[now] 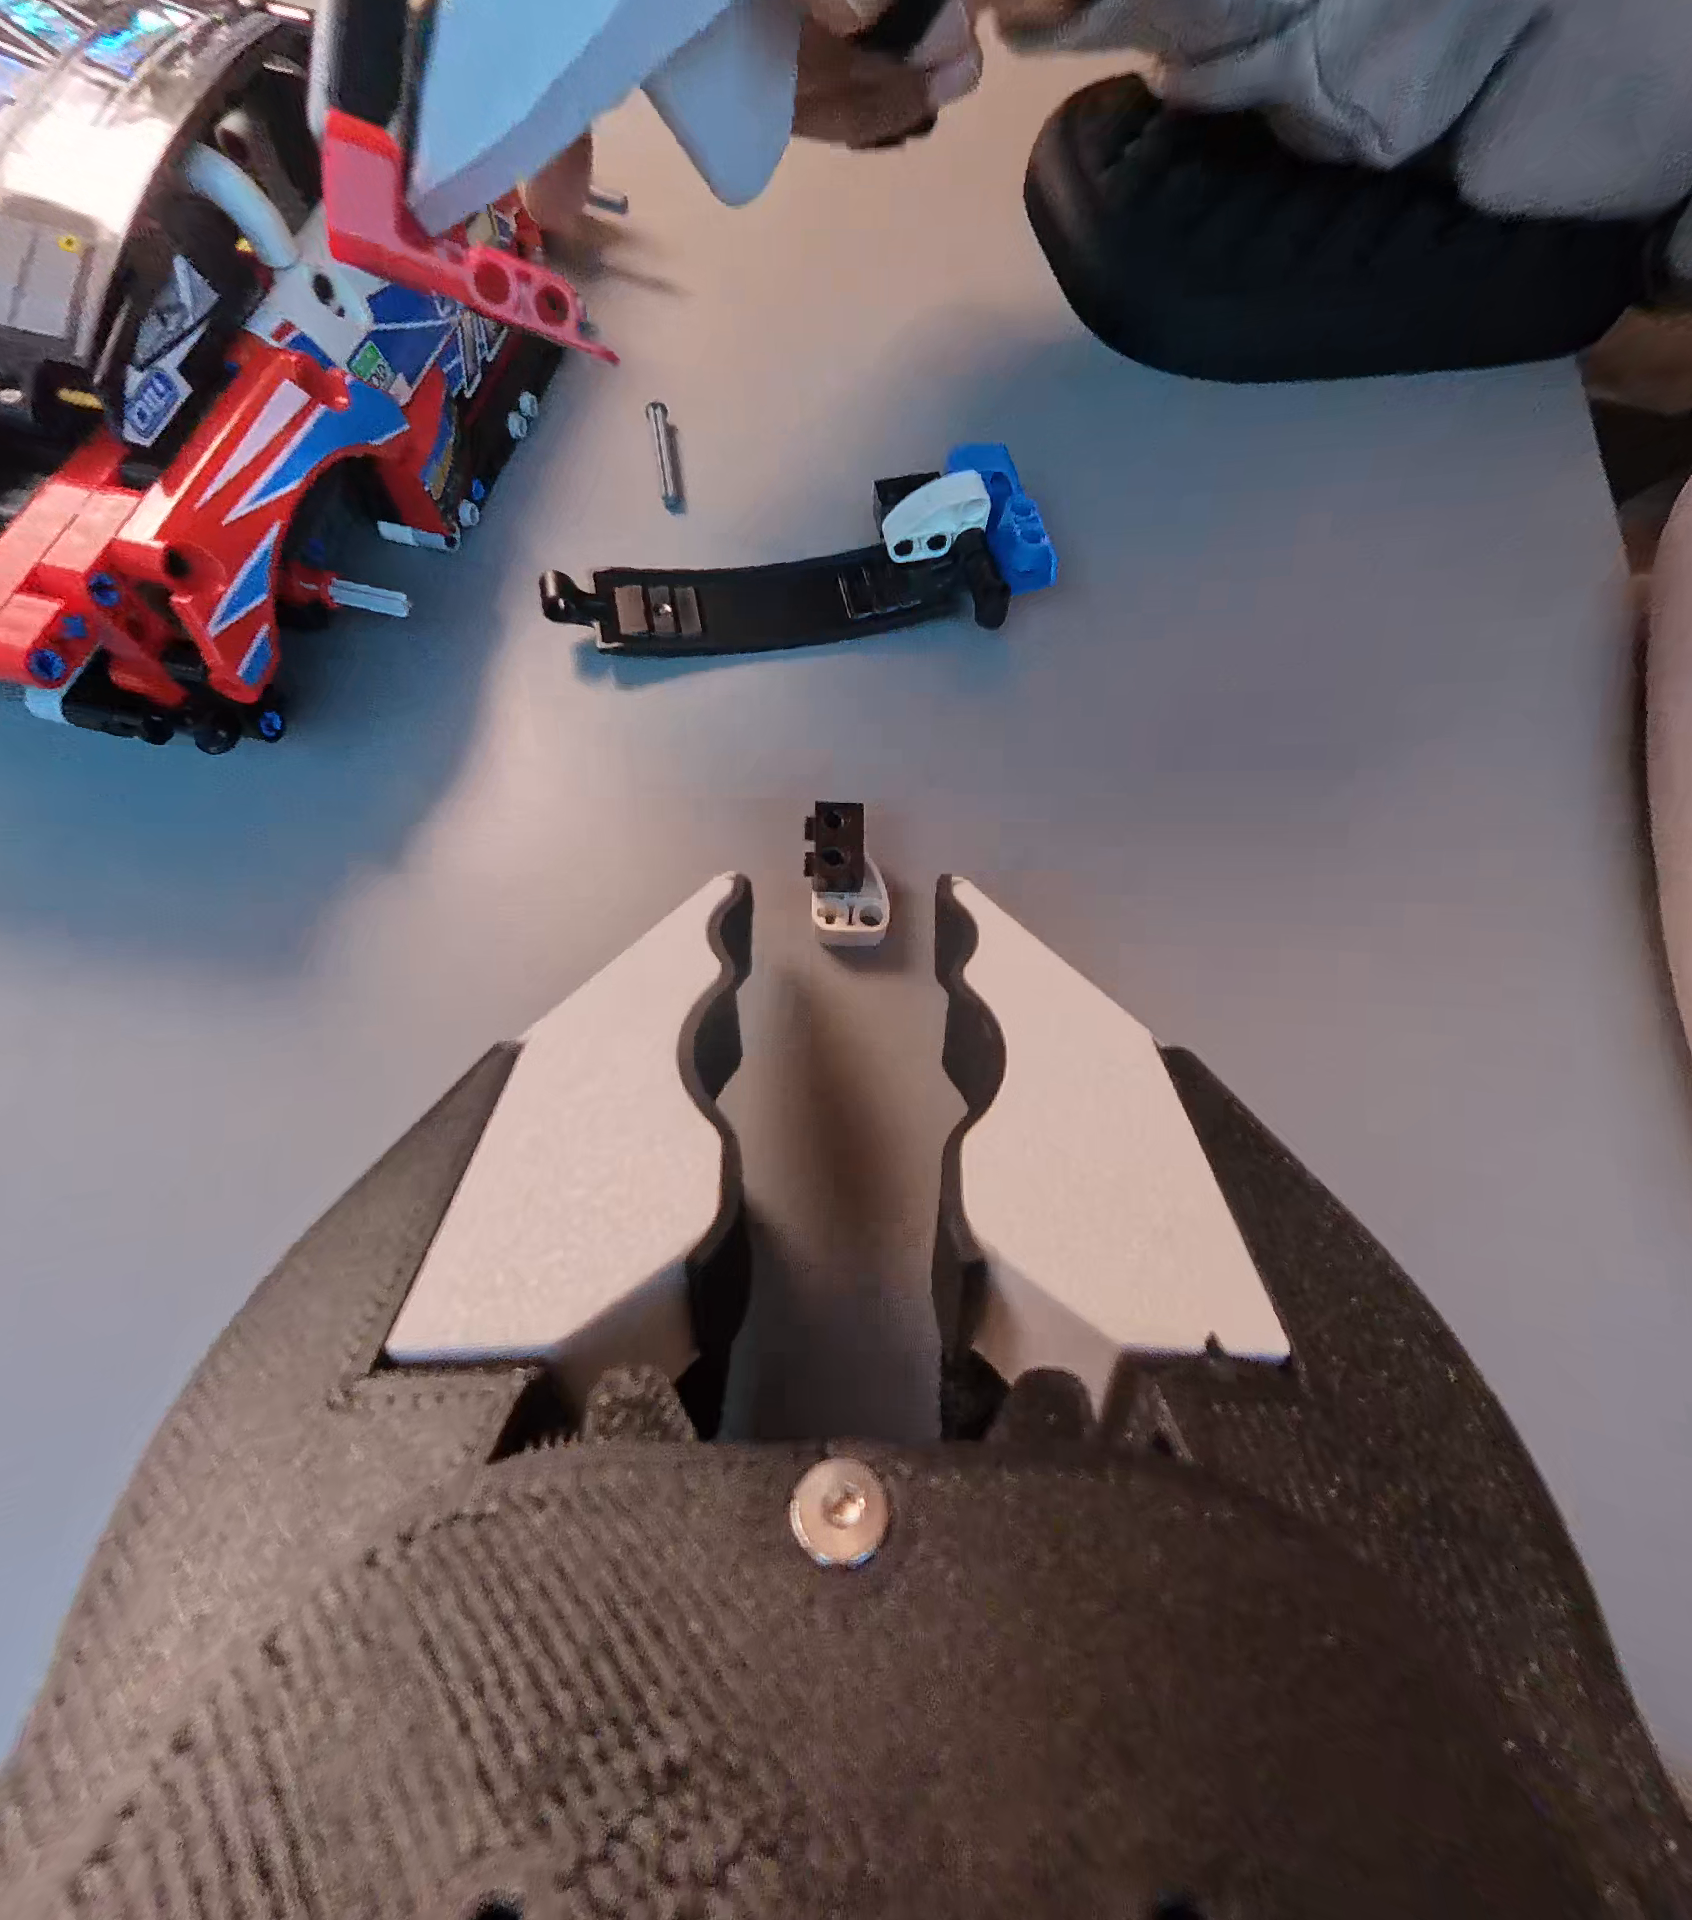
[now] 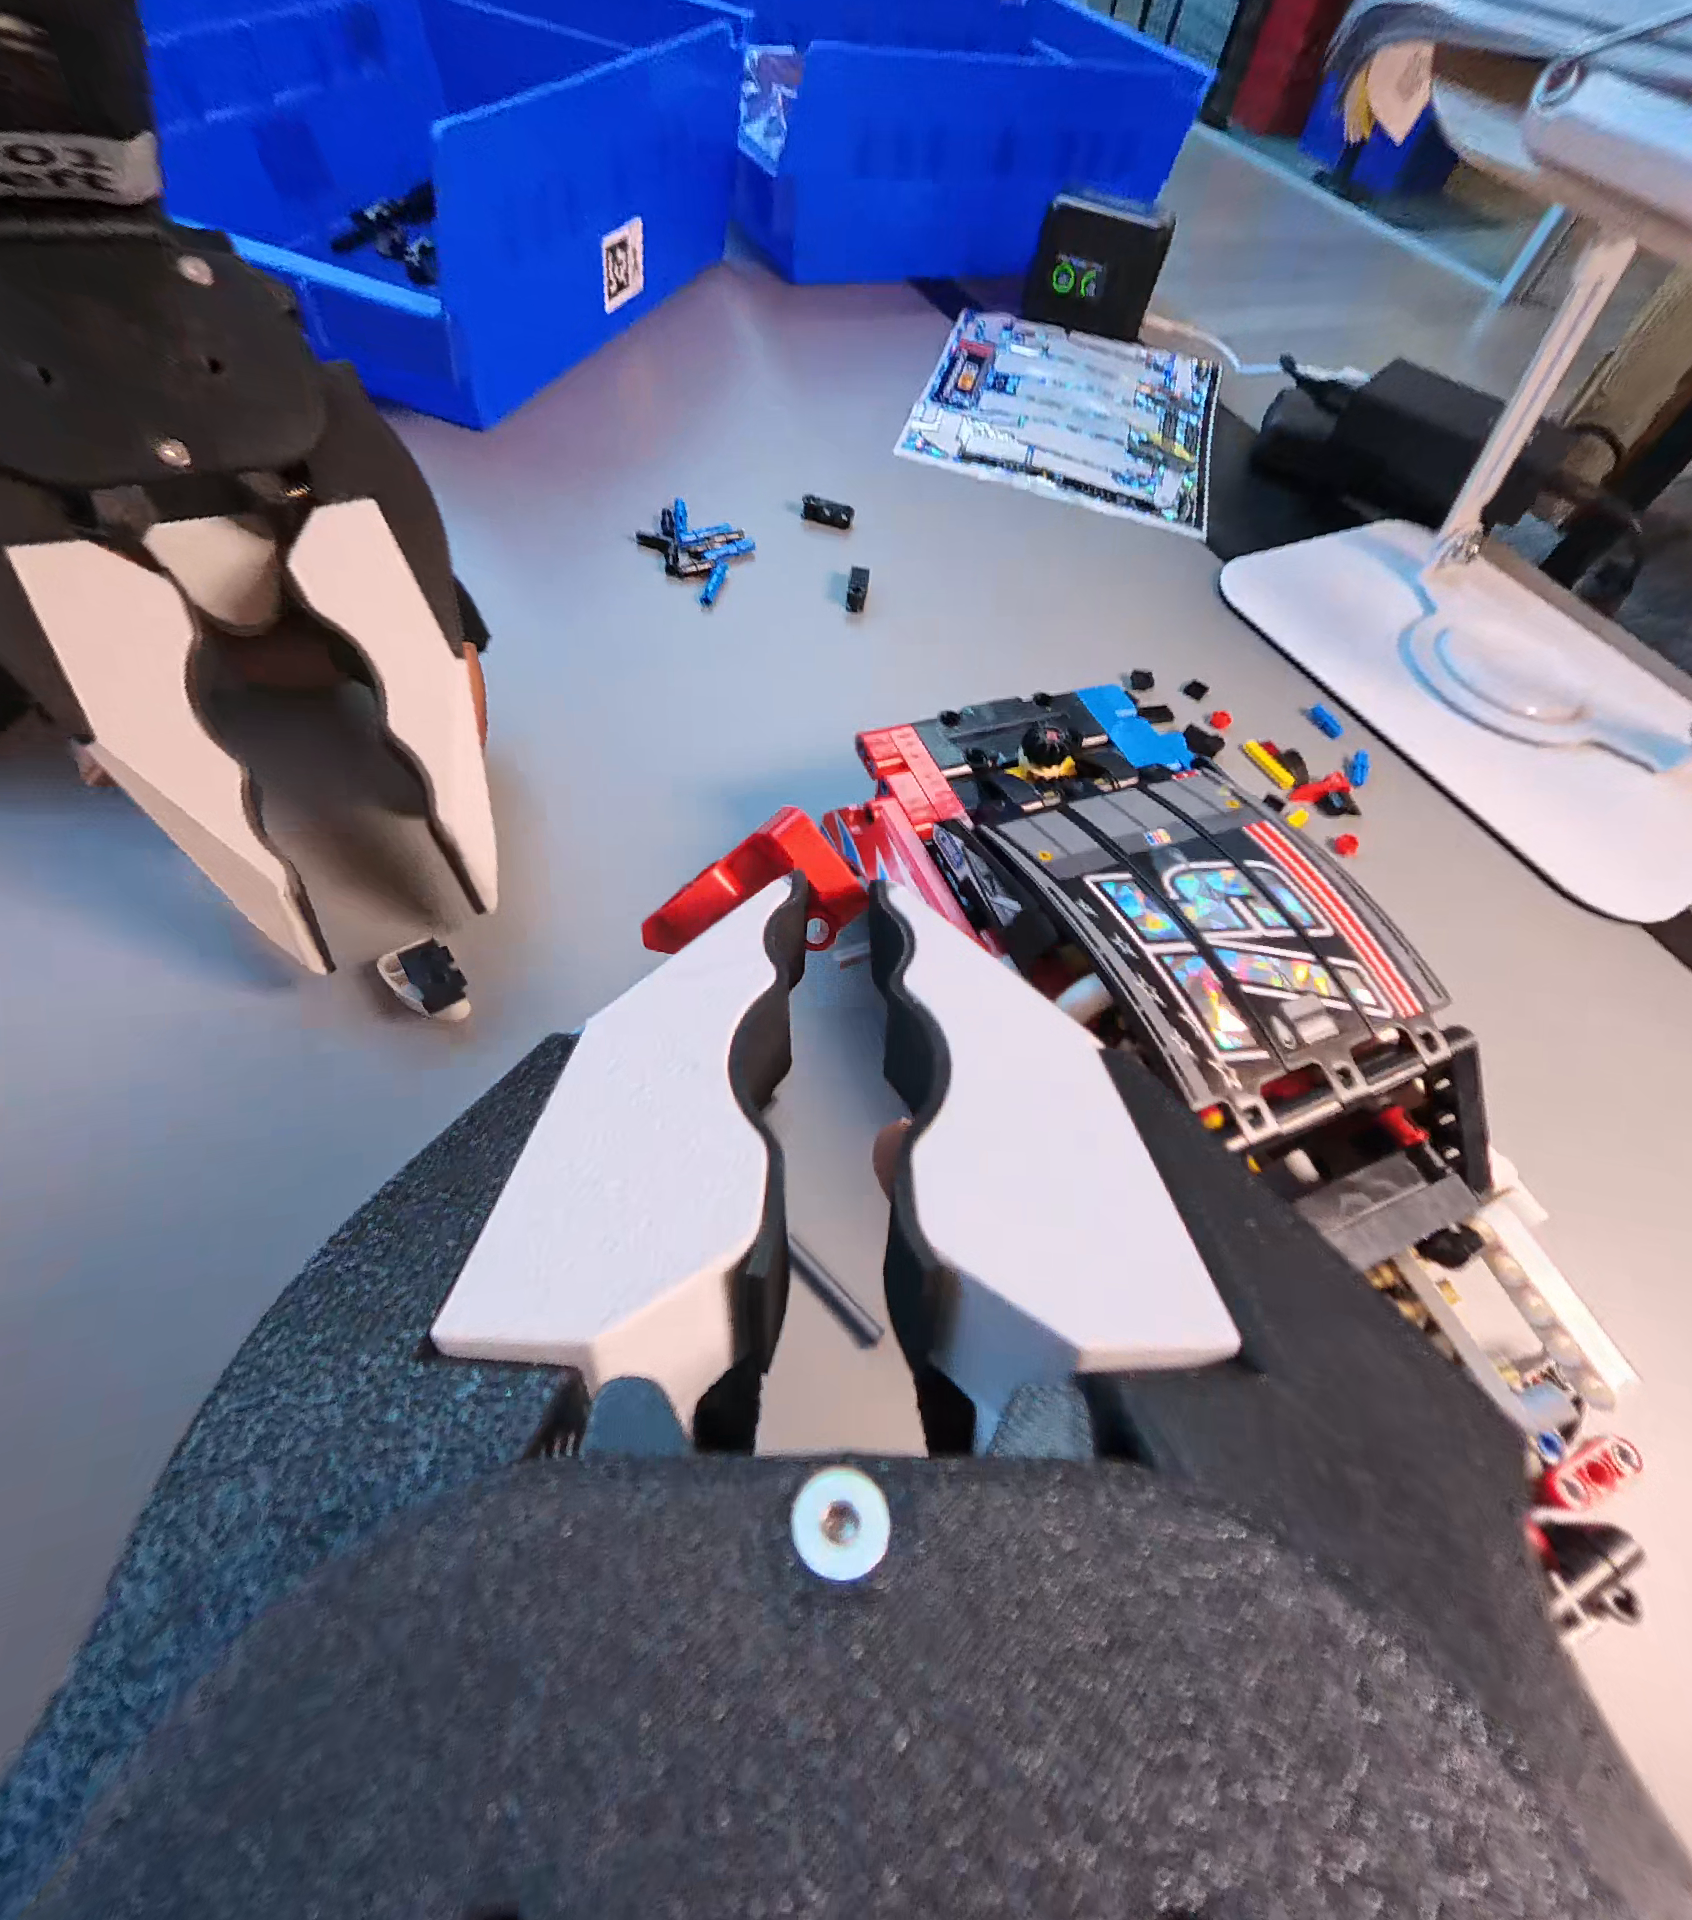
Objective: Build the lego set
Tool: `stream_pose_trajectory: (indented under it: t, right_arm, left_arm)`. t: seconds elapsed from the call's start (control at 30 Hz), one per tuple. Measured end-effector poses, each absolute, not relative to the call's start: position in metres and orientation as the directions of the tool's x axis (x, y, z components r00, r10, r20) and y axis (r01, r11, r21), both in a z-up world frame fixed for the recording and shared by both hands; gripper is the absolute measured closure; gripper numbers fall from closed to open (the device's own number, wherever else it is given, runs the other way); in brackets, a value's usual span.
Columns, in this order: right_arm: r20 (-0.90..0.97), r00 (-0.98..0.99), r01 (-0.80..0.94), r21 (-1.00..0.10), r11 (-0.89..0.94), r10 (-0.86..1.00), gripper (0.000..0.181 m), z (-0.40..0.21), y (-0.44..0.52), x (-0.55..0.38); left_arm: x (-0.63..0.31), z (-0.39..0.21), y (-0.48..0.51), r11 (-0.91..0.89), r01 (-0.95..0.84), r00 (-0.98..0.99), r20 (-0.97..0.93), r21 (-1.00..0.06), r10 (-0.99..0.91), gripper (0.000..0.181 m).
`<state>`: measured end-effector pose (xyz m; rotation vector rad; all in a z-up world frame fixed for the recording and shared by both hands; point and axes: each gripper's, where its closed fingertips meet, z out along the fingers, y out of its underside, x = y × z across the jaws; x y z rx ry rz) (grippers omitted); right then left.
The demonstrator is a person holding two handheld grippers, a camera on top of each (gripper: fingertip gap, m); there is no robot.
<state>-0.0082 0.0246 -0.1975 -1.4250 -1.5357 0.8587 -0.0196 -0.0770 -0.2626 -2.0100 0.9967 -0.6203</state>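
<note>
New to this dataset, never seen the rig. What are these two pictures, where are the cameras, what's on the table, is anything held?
There is no robot arm: a person holds a two-finger gripper in each hand, and each gripper carries a wide-angle camera that looks along its fingers.

In the left wrist view the left gripper is open over a grey table, with a small black-and-white piece lying just ahead of its tips, not gripped. Farther off lie a curved black part with a blue end and a grey pin.

In the right wrist view the right gripper has its tips at a red panel on the half-built car; whether it grips it is unclear. Loose pins, blue bins and an instruction sheet lie beyond.
</note>
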Motion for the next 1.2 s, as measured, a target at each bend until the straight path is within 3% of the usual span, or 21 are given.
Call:
stream_pose_trajectory:
  t: [0.4,0.57,0.87,0.97,1.13,1.2]
  right_arm:
    - [0.283,-0.05,0.215,-0.934,0.287,0.958,0.172,-0.184,-0.039,-0.038]
    - [0.352,-0.016,0.182,-0.919,0.349,0.936,0.172,-0.179,-0.041,-0.036]
    - [0.36,0.008,0.121,-0.927,0.356,0.933,0.173,-0.17,-0.04,-0.03]
    - [0.393,0.025,0.072,-0.918,0.39,0.919,0.181,-0.161,-0.041,-0.027]
    - [0.447,-0.008,0.067,-0.892,0.446,0.895,0.181,-0.164,-0.049,-0.027]
    - [0.428,-0.033,0.044,-0.902,0.429,0.903,0.174,-0.161,-0.052,-0.026]
  left_arm:
    - [-0.021,-0.2,-0.051,-0.352,0.025,0.631,0.288,-0.936,-0.721,0.153]
    - [-0.018,-0.194,-0.054,-0.332,0.043,0.605,0.29,-0.942,-0.742,0.165]
    - [-0.026,-0.182,-0.053,-0.28,0.079,0.628,0.266,-0.957,-0.732,0.169]
    - [-0.032,-0.181,-0.052,-0.259,0.065,0.653,0.237,-0.964,-0.719,0.174]
    - [-0.034,-0.178,-0.053,-0.248,0.071,0.643,0.234,-0.966,-0.729,0.175]
    - [-0.034,-0.178,-0.054,-0.239,0.061,0.642,0.222,-0.969,-0.734,0.175]
